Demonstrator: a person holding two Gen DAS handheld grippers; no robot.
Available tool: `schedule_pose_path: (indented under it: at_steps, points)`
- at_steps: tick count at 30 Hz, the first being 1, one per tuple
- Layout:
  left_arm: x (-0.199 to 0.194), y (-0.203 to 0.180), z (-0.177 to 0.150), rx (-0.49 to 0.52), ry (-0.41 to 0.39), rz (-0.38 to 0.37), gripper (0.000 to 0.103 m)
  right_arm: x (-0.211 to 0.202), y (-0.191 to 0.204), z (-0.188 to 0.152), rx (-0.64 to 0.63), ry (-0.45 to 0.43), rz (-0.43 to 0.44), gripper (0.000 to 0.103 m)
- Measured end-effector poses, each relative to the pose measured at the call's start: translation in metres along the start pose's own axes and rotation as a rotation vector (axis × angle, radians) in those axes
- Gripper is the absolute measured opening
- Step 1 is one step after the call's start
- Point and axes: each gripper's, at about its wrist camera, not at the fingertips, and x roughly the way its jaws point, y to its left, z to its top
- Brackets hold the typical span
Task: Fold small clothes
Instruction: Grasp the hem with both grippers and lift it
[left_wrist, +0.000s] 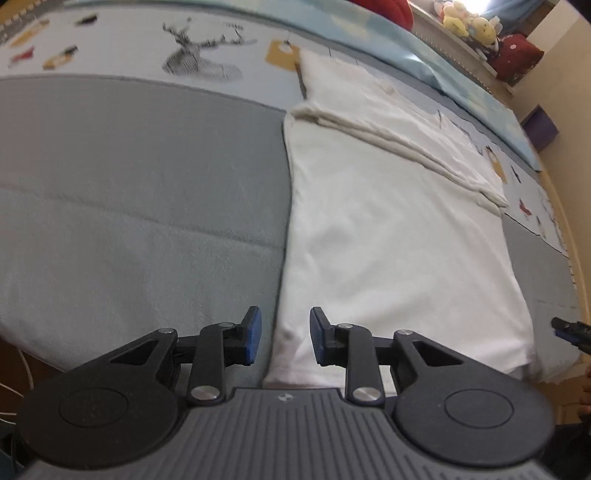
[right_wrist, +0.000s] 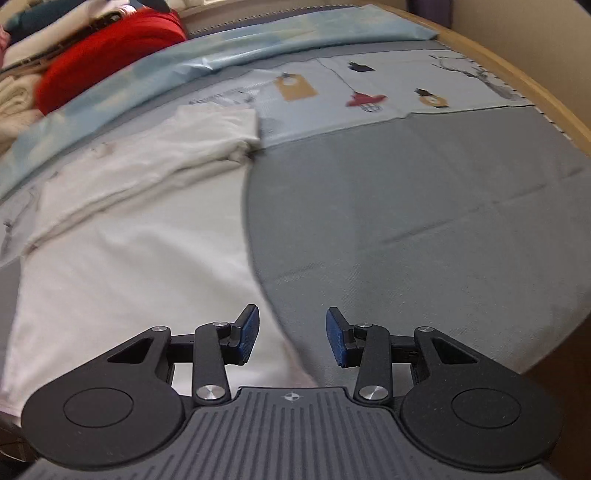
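A white garment (left_wrist: 388, 240) lies flat on a grey mat (left_wrist: 129, 184). Its far part is folded over into a thicker band (left_wrist: 388, 122). My left gripper (left_wrist: 285, 336) hovers over the garment's near left edge, open, with nothing between its blue pads (left_wrist: 252, 332). In the right wrist view the same garment (right_wrist: 129, 266) fills the left half and the grey mat (right_wrist: 424, 221) the right. My right gripper (right_wrist: 291, 338) hangs over the garment's near right edge, open and empty. A dark tip of the other gripper (left_wrist: 569, 332) shows at the right edge of the left wrist view.
A printed cloth with a deer drawing (left_wrist: 195, 51) and tags lies beyond the mat. A light blue sheet (left_wrist: 424, 55) runs behind it. A red cushion (right_wrist: 110, 55), plush toys (left_wrist: 469, 22) and a purple box (left_wrist: 541, 127) sit at the back. A wooden rim (right_wrist: 517, 74) bounds the surface.
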Motion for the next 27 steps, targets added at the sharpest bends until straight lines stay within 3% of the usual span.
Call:
schedule_pose_path:
  at_steps: [3,7,18,19,20,21,24,27]
  points:
    - [0.008,0.005,-0.004,-0.03,0.038,-0.031,0.034,0.008,-0.01,-0.013,0.03,0.013,0.012,0.042]
    - [0.024,0.006,-0.01,-0.034,0.076,0.007,0.034,0.028,-0.014,-0.022,0.129,0.096,0.045,0.042]
    - [0.05,0.003,-0.014,-0.025,0.132,0.057,0.032,0.055,0.004,-0.03,0.007,0.19,0.057,0.042]
    - [0.05,0.001,-0.014,-0.014,0.129,0.061,0.031,0.054,0.004,-0.031,0.003,0.193,0.06,0.038]
    - [0.05,0.0,-0.015,-0.005,0.127,0.06,0.021,0.052,0.004,-0.031,0.0,0.196,0.061,0.02]
    - [0.049,-0.001,-0.015,0.0,0.124,0.051,0.009,0.051,0.004,-0.032,-0.004,0.204,0.068,0.008]
    - [0.036,-0.005,-0.016,0.011,0.077,0.027,0.006,0.036,0.0,-0.029,0.006,0.178,0.107,0.006]
    - [0.014,-0.008,-0.019,0.008,0.021,-0.028,0.006,0.004,-0.013,-0.025,0.078,0.078,0.15,0.005]
